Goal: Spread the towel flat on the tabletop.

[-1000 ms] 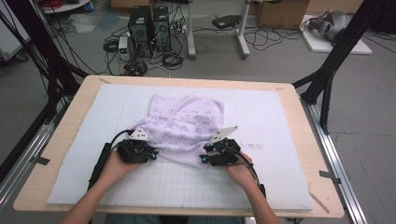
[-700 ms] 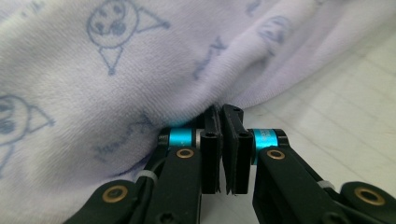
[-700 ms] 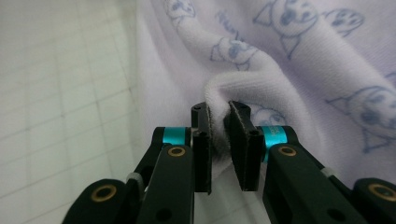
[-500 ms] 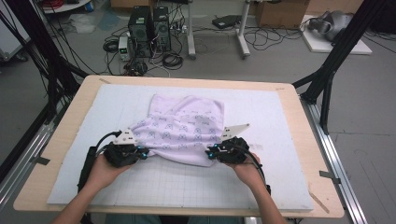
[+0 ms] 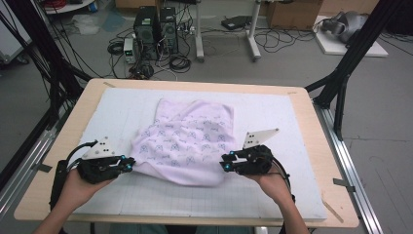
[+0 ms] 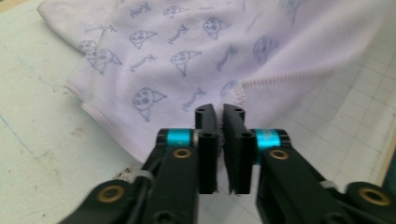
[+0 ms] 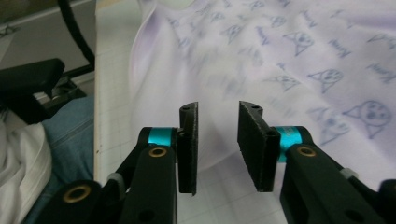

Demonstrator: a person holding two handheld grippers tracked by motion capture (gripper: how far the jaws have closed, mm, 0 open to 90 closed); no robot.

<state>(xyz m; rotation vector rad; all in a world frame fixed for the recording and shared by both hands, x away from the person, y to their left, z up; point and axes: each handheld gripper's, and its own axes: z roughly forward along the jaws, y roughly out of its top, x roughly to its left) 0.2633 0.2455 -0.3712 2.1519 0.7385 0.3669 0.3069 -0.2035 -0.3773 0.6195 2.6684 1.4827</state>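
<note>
A: Cloth (image 5: 187, 141) first: where does it lie?

B: It is a pale lilac towel with small printed cat faces, crumpled at the centre of the high view on the white gridded mat (image 5: 272, 112) that covers the wooden surface (image 5: 311, 117). Its near edge is blurred, toward the lower middle of the frame.

A: And the left hand-held gripper (image 5: 127, 163)?

B: At the lower left of the high view, just beside the cloth's left corner. In the left gripper view (image 6: 219, 112) its jaws stand almost together, with only a thin slit between the pads. They have just been opening a little. The hemmed cloth edge lies right behind the tips, but I see no fabric in the slit. I cannot tell whether the tips touch the cloth.

A: The right hand-held gripper (image 5: 225, 163)?

B: Right of centre in the high view, beside the cloth's lower right edge. In the right gripper view (image 7: 218, 114) its jaws stand apart with a clear, moderate gap, and they too have just been opening. Blurred cloth shows beyond the gap, and nothing is pinched between the pads.

A: So neither one holds it?

B: No grip shows on either side.
</note>
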